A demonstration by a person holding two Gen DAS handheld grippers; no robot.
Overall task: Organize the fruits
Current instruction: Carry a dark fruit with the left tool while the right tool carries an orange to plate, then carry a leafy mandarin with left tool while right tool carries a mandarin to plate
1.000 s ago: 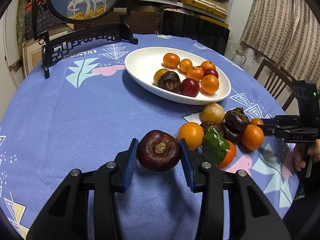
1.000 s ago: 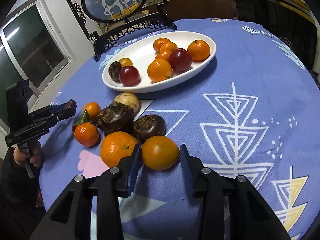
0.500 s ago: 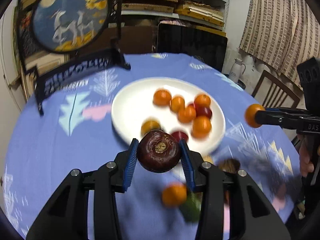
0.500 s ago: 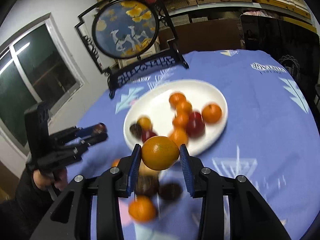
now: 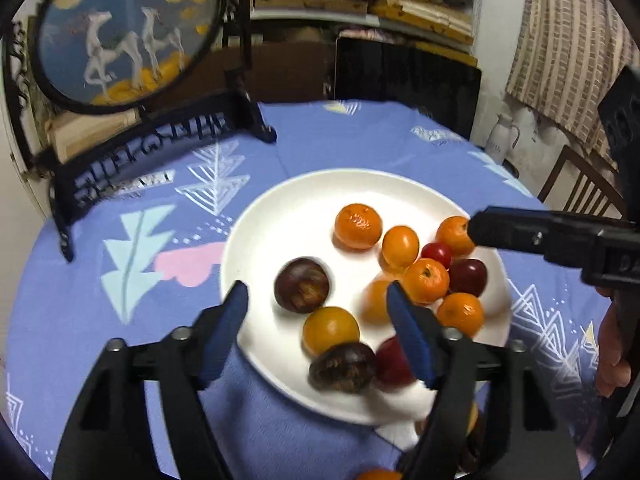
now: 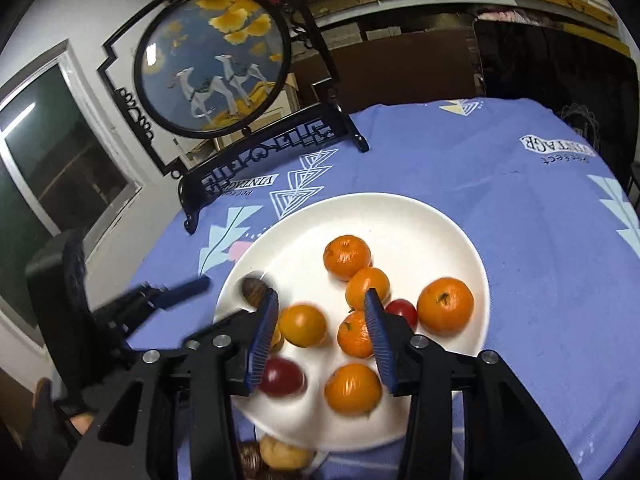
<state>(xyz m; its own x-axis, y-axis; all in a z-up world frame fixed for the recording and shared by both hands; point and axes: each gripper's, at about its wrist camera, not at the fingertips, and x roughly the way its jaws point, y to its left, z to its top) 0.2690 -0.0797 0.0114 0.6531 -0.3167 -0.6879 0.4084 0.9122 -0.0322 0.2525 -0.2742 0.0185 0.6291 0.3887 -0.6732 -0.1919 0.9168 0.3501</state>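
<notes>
A white oval plate [image 5: 288,216] [image 6: 404,220] on the blue tablecloth holds several oranges, red plums and dark brown fruits. My left gripper [image 5: 318,330] is open and empty over the plate's near left part. A dark brown fruit [image 5: 302,285] lies on the plate just beyond its fingers. My right gripper [image 6: 322,338] is open and empty above the plate. An orange [image 6: 302,325] lies on the plate between its fingers, blurred. The right gripper also shows in the left wrist view [image 5: 480,226], and the left gripper in the right wrist view [image 6: 192,288].
A round painted screen on a black stand [image 5: 132,32] [image 6: 216,64] stands at the table's far left. A few fruits [image 6: 286,454] lie on the cloth beside the plate's near rim. A chair [image 5: 580,188] and a white jug [image 5: 502,138] stand beyond the table at right.
Both grippers opened over the plate. The left let go of the dark brown fruit and the right let go of the orange; both fruits now lie on the plate.
</notes>
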